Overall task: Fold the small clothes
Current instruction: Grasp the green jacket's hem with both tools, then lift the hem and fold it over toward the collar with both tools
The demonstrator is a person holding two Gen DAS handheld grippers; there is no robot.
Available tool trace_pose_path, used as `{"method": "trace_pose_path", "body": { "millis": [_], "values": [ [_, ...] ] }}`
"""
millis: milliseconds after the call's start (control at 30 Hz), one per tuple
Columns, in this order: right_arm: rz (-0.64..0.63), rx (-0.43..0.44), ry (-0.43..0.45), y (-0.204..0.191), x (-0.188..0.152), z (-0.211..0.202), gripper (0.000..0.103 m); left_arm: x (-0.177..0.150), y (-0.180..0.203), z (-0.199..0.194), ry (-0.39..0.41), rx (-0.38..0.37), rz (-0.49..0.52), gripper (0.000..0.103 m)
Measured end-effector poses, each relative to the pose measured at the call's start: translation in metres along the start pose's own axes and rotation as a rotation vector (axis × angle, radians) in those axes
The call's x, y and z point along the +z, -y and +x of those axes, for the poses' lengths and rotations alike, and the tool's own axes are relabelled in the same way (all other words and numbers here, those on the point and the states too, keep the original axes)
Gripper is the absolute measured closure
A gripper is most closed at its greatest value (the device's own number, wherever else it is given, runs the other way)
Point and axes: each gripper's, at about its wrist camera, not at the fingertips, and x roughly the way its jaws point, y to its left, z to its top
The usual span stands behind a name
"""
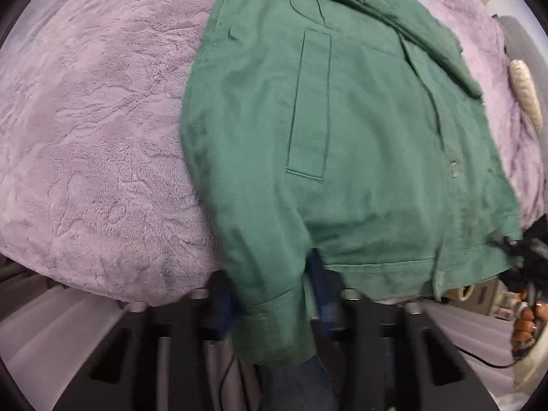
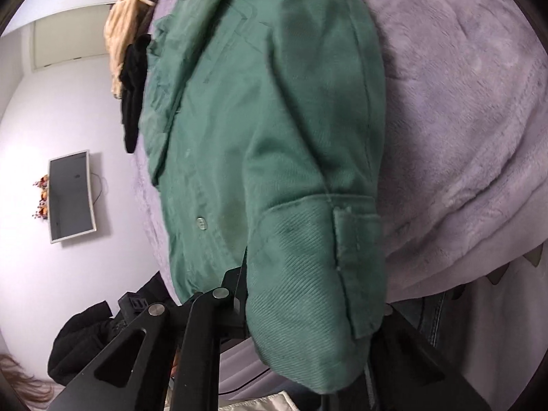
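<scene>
The green jacket (image 1: 359, 130) lies front-up on the lilac fleece blanket (image 1: 96, 144), its long axis running away from both grippers, collar far, hem near. The left gripper (image 1: 270, 311) is clamped on one sleeve cuff (image 1: 274, 322); the right gripper (image 2: 308, 325) is clamped on the other cuff (image 2: 308, 274). Each sleeve must likely swing inward across the chest.

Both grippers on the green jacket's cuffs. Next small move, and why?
Probably carry both cuffs inward across the chest. The left gripper pinches one sleeve cuff, the right gripper the other, and the green jacket lies front up on the purple blanket.
</scene>
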Motion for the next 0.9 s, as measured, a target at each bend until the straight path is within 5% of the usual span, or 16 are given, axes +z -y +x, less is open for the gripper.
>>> {"method": "trace_pose_path", "body": {
  "millis": [233,467,733,900],
  "values": [
    [-0.006,0.200,0.003,-0.028,0.016,-0.016,0.088,0.011,-0.017,-0.035,0.018,-0.228,-0.095,0.085],
    [-0.101,0.306,0.016,-0.095,0.072,-0.028,0.088,0.073,-0.009,-0.090,0.193,-0.401,-0.218,0.085],
    [-0.208,0.376,0.027,-0.172,0.178,-0.018,0.088,0.193,0.032,-0.119,0.368,-0.377,-0.213,0.085],
    [-0.176,0.329,0.031,-0.184,0.259,0.023,0.088,0.265,0.040,-0.110,0.451,-0.268,-0.224,0.085]
  ]
}}
